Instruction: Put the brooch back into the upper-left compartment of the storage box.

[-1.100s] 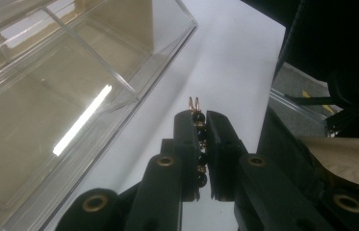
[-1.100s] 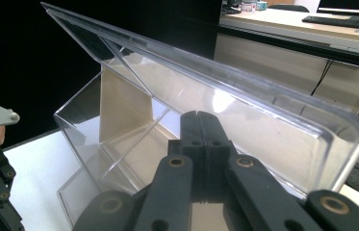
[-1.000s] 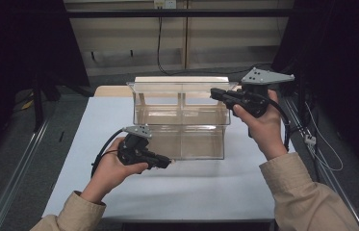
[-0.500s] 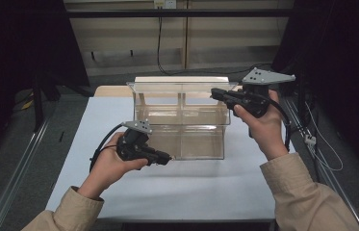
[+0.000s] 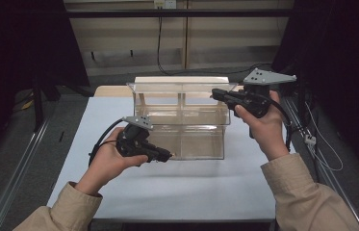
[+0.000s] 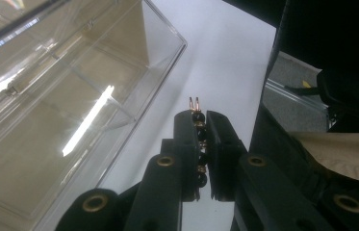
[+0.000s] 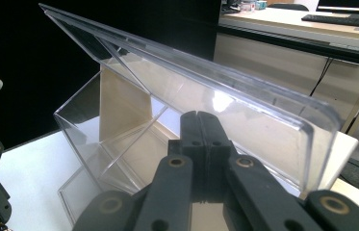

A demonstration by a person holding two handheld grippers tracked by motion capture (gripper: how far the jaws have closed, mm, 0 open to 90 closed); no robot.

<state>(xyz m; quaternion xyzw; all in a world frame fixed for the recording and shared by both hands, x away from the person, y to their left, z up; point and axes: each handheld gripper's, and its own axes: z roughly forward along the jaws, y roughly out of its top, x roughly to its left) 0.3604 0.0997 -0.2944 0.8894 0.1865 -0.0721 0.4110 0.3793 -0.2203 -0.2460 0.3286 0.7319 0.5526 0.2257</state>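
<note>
A clear plastic box point(image 5: 201, 126) with inner dividers stands mid-table, its lid point(image 5: 182, 82) raised at the back. My left gripper point(image 5: 167, 156) lies low against the box's front left corner. In the left gripper view this gripper point(image 6: 205, 115) is shut on a thin strand of black beads with copper links point(image 6: 199, 139), and two copper ends poke out past the tips. My right gripper point(image 5: 214, 94) hovers at the box's upper right, beside the lid. In the right gripper view its jaws point(image 7: 198, 115) are pressed together with nothing between them, just before the lid's edge point(image 7: 244, 91).
The box stands on a white table sheet point(image 5: 177, 192) with bare room in front and at both sides. A wooden cabinet wall point(image 5: 119, 38) runs behind the table. Dark floor and metal rails point(image 5: 18, 163) flank it. Cables trail at the right point(image 5: 312, 139).
The left gripper has edged slightly toward the box's front. The right gripper has kept its place, and both stay shut.
</note>
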